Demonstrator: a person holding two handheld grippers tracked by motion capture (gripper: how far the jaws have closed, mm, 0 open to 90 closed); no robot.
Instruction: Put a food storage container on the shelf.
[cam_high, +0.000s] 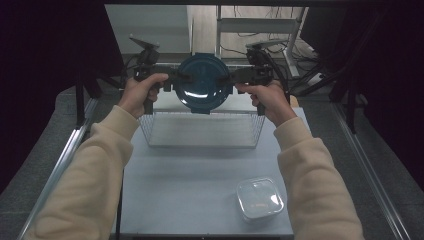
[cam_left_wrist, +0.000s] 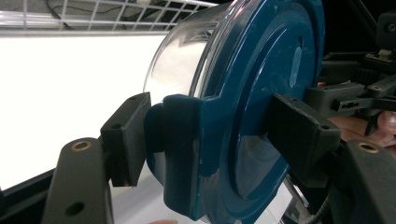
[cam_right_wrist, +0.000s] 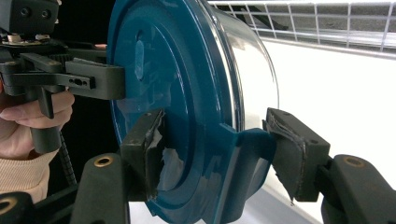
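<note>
Left gripper (cam_high: 176, 79) and right gripper (cam_high: 231, 77) each clamp a side latch of the blue-lidded container (cam_high: 202, 82). It hangs tilted above the wire basket (cam_high: 200, 131).

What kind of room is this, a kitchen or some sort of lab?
Most likely a lab or recording workspace, not a kitchen. A bare grey table is hemmed by dark curtains, cables trail on the floor behind, and hand-held grippers clamp a blue-lidded container above a wire basket.

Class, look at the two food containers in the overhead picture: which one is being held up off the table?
The round container with the blue lid, gripped on both sides by the left claw and right claw above the wire basket. The square clear container sits on the table.
</note>
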